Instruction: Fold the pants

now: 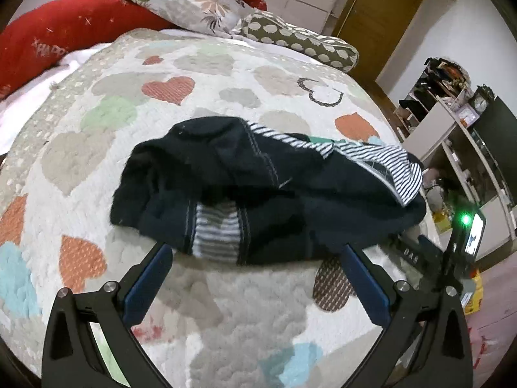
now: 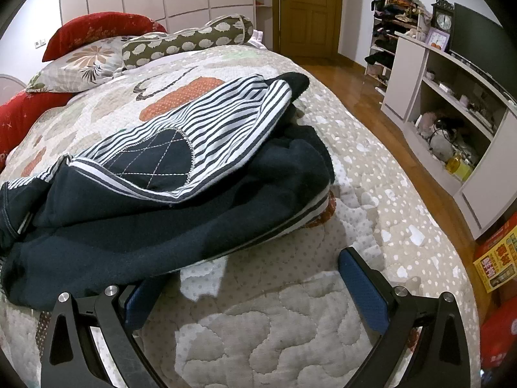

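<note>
Pants (image 1: 258, 194): crumpled heap on bed (image 1: 226, 307), unfolded. Left gripper (image 1: 255, 255), right gripper (image 2: 245, 278): wide open, empty. Next: grasp near hem, spread flat.

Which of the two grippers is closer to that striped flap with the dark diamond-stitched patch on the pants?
The right gripper: the striped flap lies just ahead of its open fingers. The left gripper faces the pants' other end, with the flap at the far side.
</note>
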Motion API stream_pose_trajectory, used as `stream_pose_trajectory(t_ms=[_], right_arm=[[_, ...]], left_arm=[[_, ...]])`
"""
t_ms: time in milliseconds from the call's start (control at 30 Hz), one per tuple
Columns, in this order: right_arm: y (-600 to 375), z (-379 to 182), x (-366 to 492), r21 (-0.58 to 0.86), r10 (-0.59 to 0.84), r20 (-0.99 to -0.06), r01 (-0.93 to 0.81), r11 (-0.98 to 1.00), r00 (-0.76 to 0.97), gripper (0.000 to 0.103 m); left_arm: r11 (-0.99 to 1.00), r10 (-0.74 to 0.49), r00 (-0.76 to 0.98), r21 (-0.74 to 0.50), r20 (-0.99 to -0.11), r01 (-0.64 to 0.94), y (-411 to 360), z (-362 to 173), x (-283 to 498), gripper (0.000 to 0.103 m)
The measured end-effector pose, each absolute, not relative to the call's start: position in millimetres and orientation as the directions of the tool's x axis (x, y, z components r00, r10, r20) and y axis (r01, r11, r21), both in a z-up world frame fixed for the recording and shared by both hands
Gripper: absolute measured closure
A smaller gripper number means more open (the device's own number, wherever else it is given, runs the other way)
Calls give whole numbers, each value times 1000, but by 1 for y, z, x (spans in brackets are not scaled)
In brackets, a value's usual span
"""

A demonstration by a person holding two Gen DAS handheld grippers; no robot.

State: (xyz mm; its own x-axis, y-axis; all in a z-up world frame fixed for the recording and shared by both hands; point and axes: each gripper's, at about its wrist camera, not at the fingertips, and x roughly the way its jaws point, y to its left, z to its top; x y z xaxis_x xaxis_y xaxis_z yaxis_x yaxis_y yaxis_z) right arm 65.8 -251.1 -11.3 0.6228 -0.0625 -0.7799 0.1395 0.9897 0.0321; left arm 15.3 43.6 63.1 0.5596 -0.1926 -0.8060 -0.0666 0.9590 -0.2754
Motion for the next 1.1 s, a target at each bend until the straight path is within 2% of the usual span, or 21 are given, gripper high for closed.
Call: stream_pose_trajectory(t_ms=[233, 500, 667, 767, 833, 933, 1033, 1100], right_arm=[[-263, -11, 67, 105, 41, -826, 81, 991, 563, 0], [-279, -14, 31, 243, 170, -726, 18, 970, 667, 0], [-267, -16, 32, 178, 119, -739, 22, 984, 663, 0], [-267, -15, 35, 181, 122, -739, 22, 983, 662, 0], [-267, -15, 35, 185, 125, -738, 20, 982, 663, 0], [-270, -15, 33, 178, 119, -740, 22, 984, 661, 0], [-270, -15, 33, 172, 114, -740, 23, 985, 663, 0], [-270, -14, 32, 178, 118, -737, 23, 984, 665, 0]], left_arm=[[967, -168, 556, -247, -814, -69, 46, 60, 38, 0], [966, -161, 493, -238, -855, -98, 57, 38, 68, 0], [949, -184, 468, -281, -864, -145, 66, 28, 89, 2], [942, -189, 462, -293, -866, -163, 67, 25, 101, 18], [945, -175, 451, -278, -875, -174, 67, 22, 109, 41], [949, -166, 446, -264, -880, -169, 71, 23, 114, 69], [937, -191, 469, -303, -862, -174, 82, 30, 109, 78], [921, -215, 482, -341, -849, -190, 91, 33, 107, 80]])
